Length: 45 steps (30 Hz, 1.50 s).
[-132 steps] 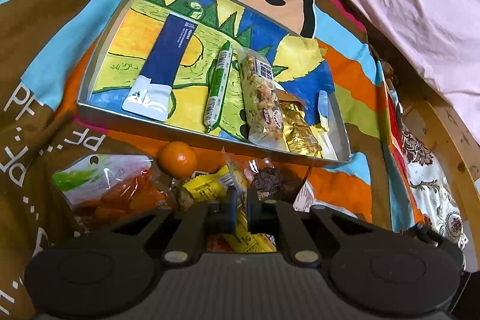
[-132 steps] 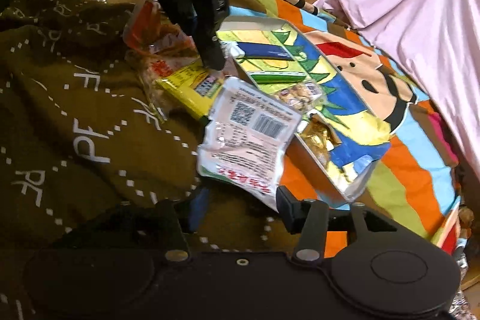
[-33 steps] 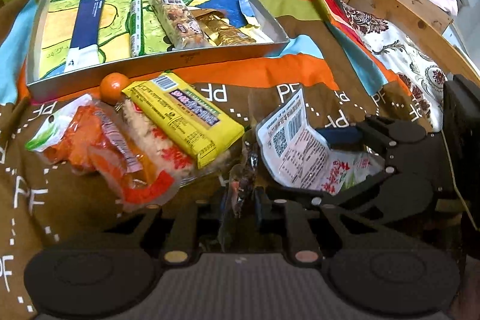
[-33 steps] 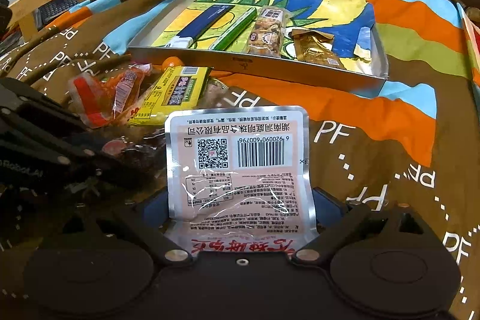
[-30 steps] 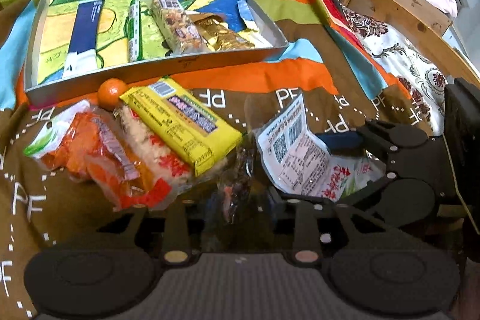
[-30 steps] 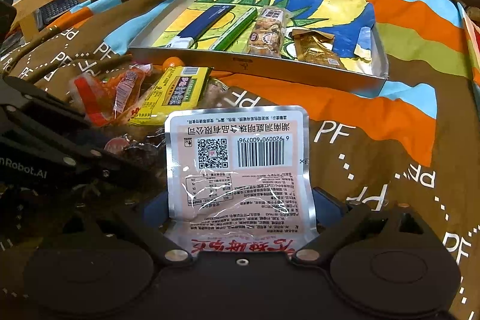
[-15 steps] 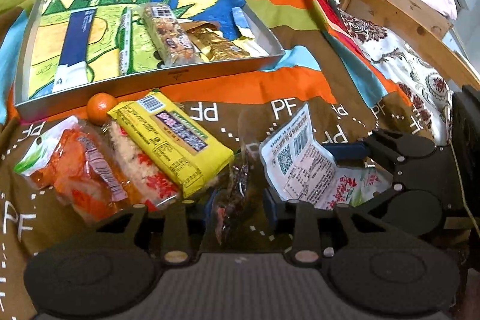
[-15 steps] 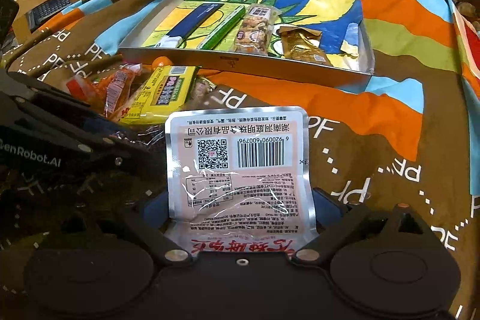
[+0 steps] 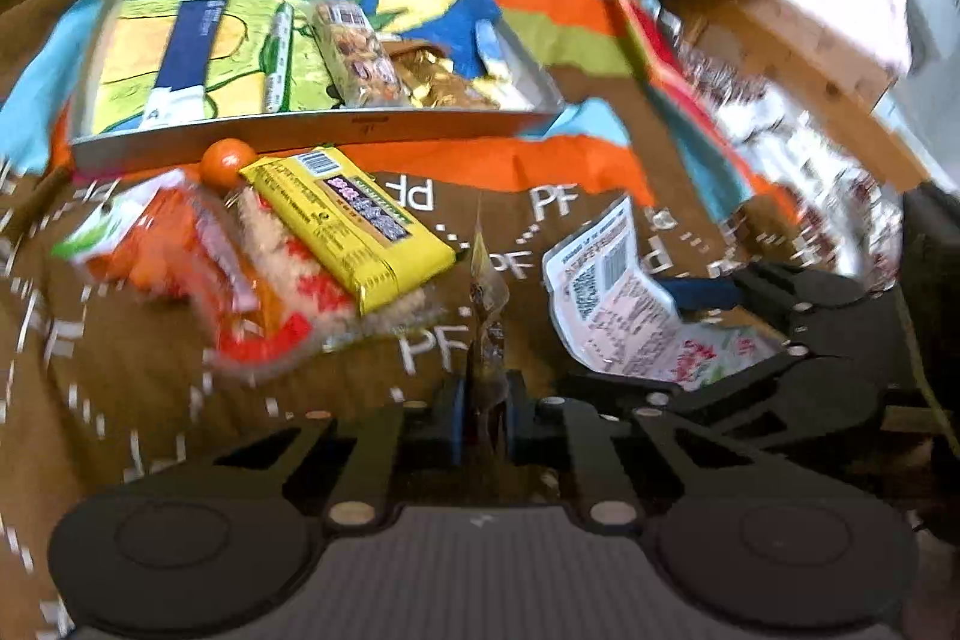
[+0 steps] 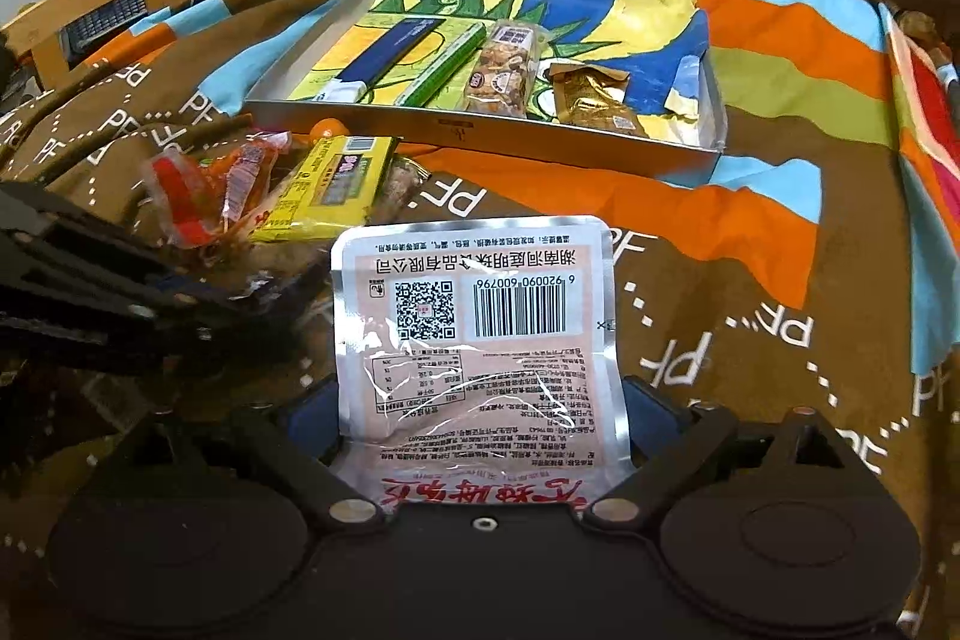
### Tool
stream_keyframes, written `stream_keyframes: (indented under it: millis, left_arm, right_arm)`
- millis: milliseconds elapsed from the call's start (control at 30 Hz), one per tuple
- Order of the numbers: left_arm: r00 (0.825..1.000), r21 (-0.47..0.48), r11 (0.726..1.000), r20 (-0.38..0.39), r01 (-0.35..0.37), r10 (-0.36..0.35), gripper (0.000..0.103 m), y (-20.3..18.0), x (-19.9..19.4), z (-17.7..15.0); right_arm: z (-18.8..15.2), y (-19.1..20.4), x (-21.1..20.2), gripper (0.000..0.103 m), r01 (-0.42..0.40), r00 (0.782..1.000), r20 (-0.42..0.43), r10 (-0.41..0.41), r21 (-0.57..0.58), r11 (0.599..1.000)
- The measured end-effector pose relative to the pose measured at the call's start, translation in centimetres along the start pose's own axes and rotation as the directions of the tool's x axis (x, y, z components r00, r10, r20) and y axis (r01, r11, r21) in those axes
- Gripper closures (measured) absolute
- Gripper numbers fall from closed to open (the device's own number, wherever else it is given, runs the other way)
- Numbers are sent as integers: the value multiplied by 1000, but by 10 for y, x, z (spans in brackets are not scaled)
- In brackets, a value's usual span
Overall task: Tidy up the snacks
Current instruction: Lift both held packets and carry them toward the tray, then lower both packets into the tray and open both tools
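Loose pile, left: orange-red clear-film snack bag (image 9: 180, 250), small round orange fruit (image 9: 227, 160) and flat yellow printed snack packet (image 9: 354, 226) lie together on the brown patterned bedspread (image 10: 750, 280), just outside the near wall of the tray.
Tray: shallow silver metal tray with a painted cartoon floor (image 10: 480, 133) holds a row: dark blue flat packet (image 10: 390, 55), thin green stick packet (image 10: 447, 67), clear nut bar (image 10: 504, 73), gold foil packet (image 10: 591, 100). Bare floor shows at both ends of the row.
Left gripper (image 9: 483, 415): fingers drawn together, clamped on a small clear dark-filled wrapper (image 9: 486, 322) that stands upright, off the bedspread. View is motion-blurred.
Right gripper (image 10: 480, 418): fingers pressed against both edges of a silver-and-pink flat pouch with barcode (image 10: 477, 340), held back-side up, clear of the bedspread.
Step in hand: judged as carrying; both pieces gripped, neither yet in the tray.
Next move calls for: bringing each piece over the near wall, lowering it into a free place beside the row, then opening. The floppy wrapper may swing.
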<state>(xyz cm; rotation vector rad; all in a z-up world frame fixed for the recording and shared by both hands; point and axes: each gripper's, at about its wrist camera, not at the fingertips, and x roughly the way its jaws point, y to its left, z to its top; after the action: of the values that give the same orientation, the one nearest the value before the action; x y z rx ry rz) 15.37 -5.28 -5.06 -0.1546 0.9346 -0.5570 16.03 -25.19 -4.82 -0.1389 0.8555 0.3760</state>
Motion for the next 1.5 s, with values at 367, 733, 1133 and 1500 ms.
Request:
stream_keyframes:
  millis: [367, 733, 1133, 1500]
  left_arm:
    - [994, -111, 993, 104, 32, -21, 90, 10, -37, -14]
    - [973, -35, 998, 229, 44, -35, 90, -1, -56, 30]
    - [929, 31, 995, 361, -99, 81, 90, 21, -37, 134]
    - [919, -103, 982, 348, -159, 186, 90, 92, 43, 183]
  right_arm:
    - [-3, 12, -23, 9, 17, 998, 61, -16, -20, 1000]
    - [45, 11, -44, 8, 21, 976, 219, -14, -33, 999]
    - [135, -39, 0, 8, 20, 943, 332, -38, 58, 998]
    - [180, -75, 93, 8, 70, 946, 306, -110, 139, 988]
